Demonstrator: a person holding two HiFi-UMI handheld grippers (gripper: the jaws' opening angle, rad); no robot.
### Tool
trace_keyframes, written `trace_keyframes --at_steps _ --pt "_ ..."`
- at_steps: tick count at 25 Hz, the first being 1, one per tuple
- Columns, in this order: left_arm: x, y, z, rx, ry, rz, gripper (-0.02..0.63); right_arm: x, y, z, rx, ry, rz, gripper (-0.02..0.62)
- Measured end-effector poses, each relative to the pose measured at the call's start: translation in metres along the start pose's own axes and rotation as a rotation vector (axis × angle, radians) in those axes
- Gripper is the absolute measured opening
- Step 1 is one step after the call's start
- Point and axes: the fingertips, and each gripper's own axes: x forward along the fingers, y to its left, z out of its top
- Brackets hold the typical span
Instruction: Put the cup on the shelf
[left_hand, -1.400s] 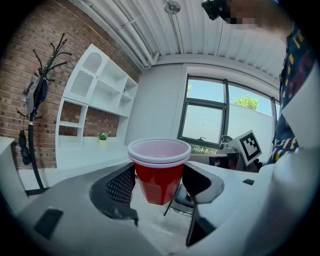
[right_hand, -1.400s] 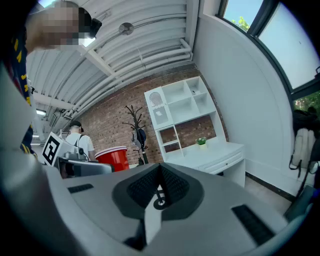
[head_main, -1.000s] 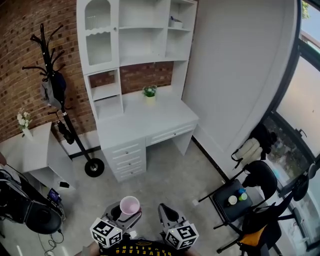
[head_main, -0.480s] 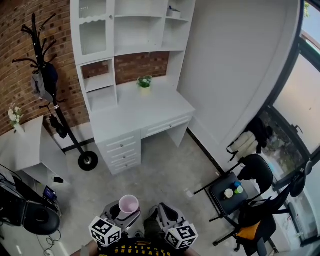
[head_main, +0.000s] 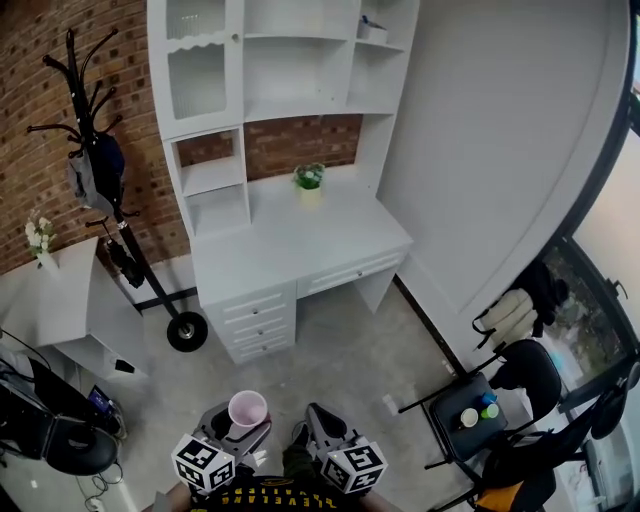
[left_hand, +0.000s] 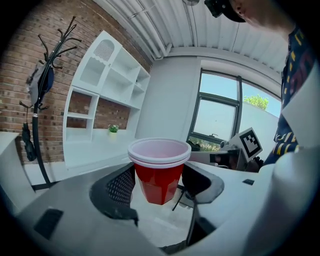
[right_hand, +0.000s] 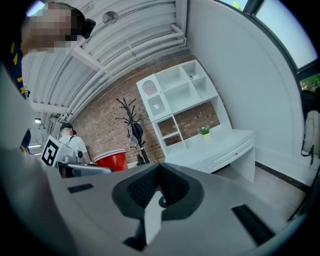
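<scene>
A red cup (left_hand: 159, 170) with a pale inside stands upright between the jaws of my left gripper (left_hand: 159, 186), which is shut on its lower half. From the head view the cup (head_main: 247, 409) shows as a pink ring at the bottom, above the left gripper (head_main: 238, 428). My right gripper (head_main: 322, 430) hangs beside it, and its jaws (right_hand: 159, 192) are shut with nothing between them. The white shelf unit (head_main: 290, 90) rises over a white desk (head_main: 300, 250) well ahead, against the brick wall.
A small potted plant (head_main: 309, 182) stands on the desk. A black coat rack (head_main: 100, 170) and a low white table (head_main: 60, 300) stand at the left. At the right, a black chair (head_main: 470, 405) holds small cups. Grey floor (head_main: 350, 360) lies between me and the desk.
The head view has swung slightly, so the desk and shelf sit a little to the right of where they were half a second ago. Both grippers show slightly lower. The cup stays in the left gripper.
</scene>
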Motion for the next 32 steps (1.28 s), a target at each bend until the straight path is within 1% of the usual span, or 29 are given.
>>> trace_keyframes --at_steps 3,6,11,16,18,21,24,27,32 --pt "0.021 0.016 0.018 0.026 0.011 0.035 0.295 0.024 -0.019 0.024 0.018 -0.031 0.026 -0.006" --pt "0.054 0.029 0.046 0.065 0.018 0.042 0.295 0.047 -0.045 0.048 0.043 -0.062 0.037 -0.006" --pt "0.118 0.03 0.086 0.185 0.047 0.01 0.295 0.072 -0.1 0.081 0.063 -0.098 0.021 -0.006" --pt "0.167 0.03 0.11 0.217 0.058 -0.014 0.295 0.086 -0.144 0.102 0.085 -0.123 0.007 -0.008" --pt "0.18 0.032 0.114 0.213 0.059 -0.017 0.295 0.089 -0.157 0.106 0.094 -0.122 -0.003 -0.007" --pt "0.194 0.035 0.117 0.183 0.058 -0.029 0.295 0.088 -0.172 0.109 0.095 -0.12 -0.027 -0.006" --pt "0.209 0.033 0.115 0.167 0.059 -0.058 0.295 0.086 -0.184 0.109 0.092 -0.117 -0.052 -0.007" --pt "0.223 0.033 0.11 0.149 0.068 -0.087 0.295 0.085 -0.196 0.103 0.113 -0.106 -0.083 -0.008" --pt "0.247 0.042 0.105 0.113 0.08 -0.13 0.295 0.091 -0.215 0.104 0.131 -0.106 -0.128 -0.007"
